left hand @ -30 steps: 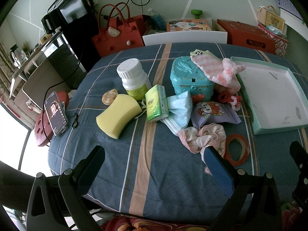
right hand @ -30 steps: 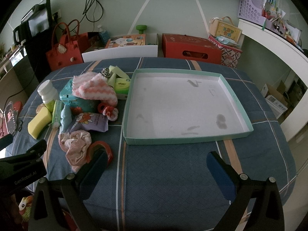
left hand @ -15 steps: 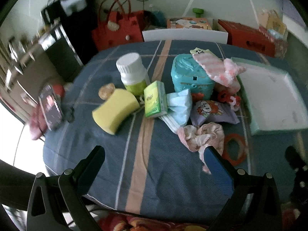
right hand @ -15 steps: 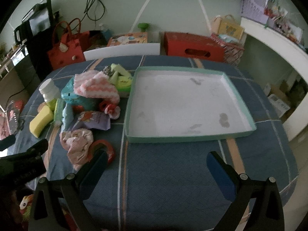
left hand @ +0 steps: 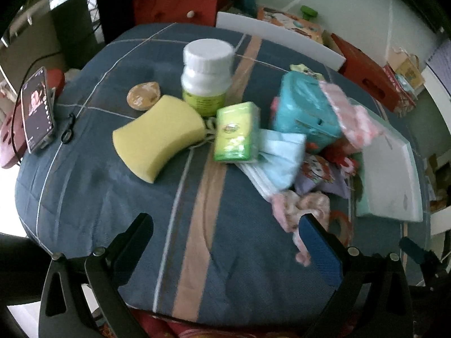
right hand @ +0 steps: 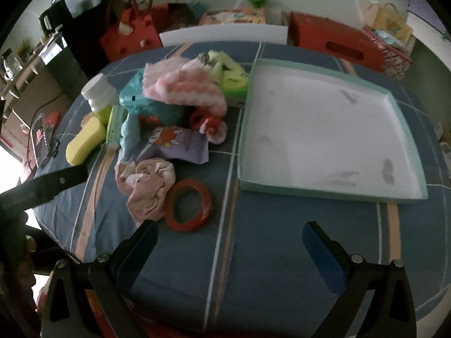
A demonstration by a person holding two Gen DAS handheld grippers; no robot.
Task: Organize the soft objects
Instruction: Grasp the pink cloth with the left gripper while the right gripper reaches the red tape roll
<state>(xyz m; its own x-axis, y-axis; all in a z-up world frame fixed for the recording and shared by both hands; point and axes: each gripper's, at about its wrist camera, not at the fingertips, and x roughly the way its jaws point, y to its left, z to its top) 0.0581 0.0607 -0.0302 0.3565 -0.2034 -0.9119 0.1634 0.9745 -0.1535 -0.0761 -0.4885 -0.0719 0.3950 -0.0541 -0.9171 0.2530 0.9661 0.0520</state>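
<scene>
Left wrist: your left gripper (left hand: 225, 246) hangs spread and empty over bare tablecloth (left hand: 98, 197). Yellow sponge (left hand: 159, 138) lies ahead, touching the white bottle (left hand: 207, 77); take it across its narrow waist, from the open near side. Pink cloth (left hand: 298, 208) sits just beside the right finger

Right wrist: your right gripper (right hand: 229, 249) is spread, holding nothing. Pink cloth (right hand: 148, 186) touches the red tape ring (right hand: 190, 205); pinch its crumpled top only. White tray (right hand: 414, 197) is empty, clear path over its near rim
</scene>
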